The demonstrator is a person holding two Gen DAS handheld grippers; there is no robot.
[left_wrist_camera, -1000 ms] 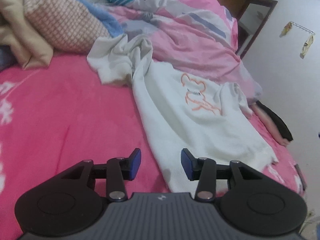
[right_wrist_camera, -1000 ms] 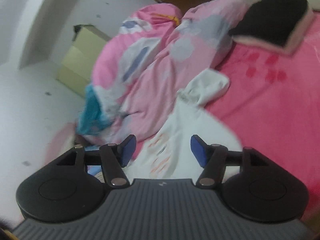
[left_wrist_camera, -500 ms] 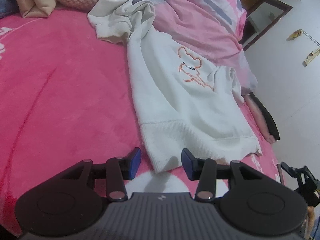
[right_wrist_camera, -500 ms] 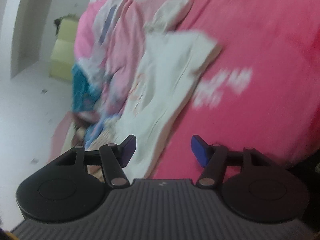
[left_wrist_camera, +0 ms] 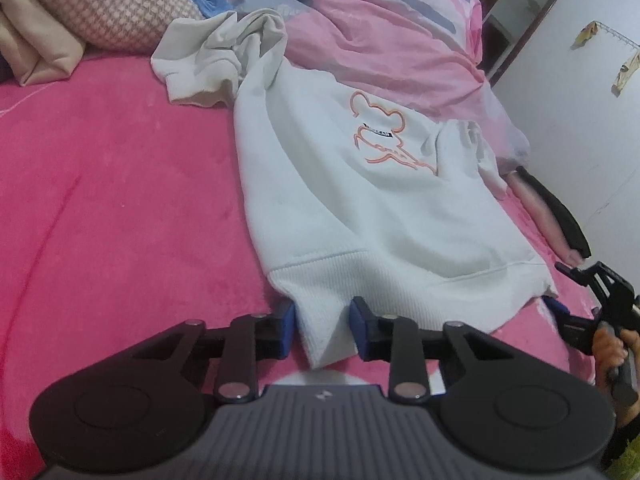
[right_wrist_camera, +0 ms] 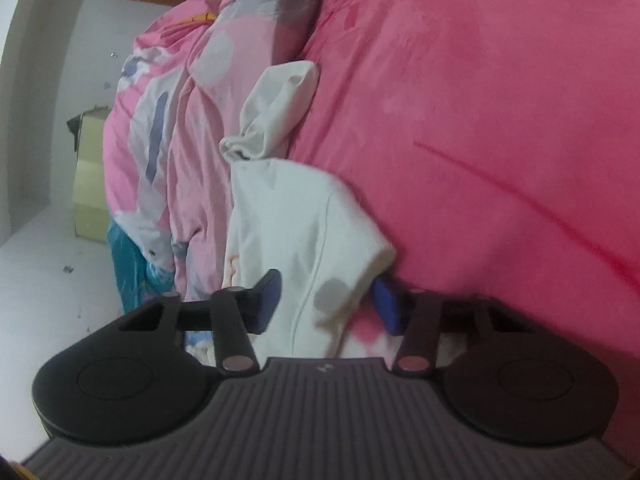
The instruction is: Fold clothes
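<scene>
Since a second ago both grippers have come down to the near hem of the white sweatshirt (left_wrist_camera: pixel 360 216), and their jaws have just been closing around it. The left gripper (left_wrist_camera: pixel 322 330) has the ribbed hem's left corner between its blue pads, which stand partly open and do not visibly press the cloth. The right gripper (right_wrist_camera: pixel 328 306) straddles the hem's other corner the same way, partly open, one pad under the fabric; a hand (left_wrist_camera: pixel 610 350) holds it at the bed's edge. The sweatshirt lies flat on a pink blanket (left_wrist_camera: pixel 120 200), orange bear outline upward. Beyond it sit a pink floral duvet (left_wrist_camera: pixel 380 40) and a checked pillow (left_wrist_camera: pixel 108 4).
</scene>
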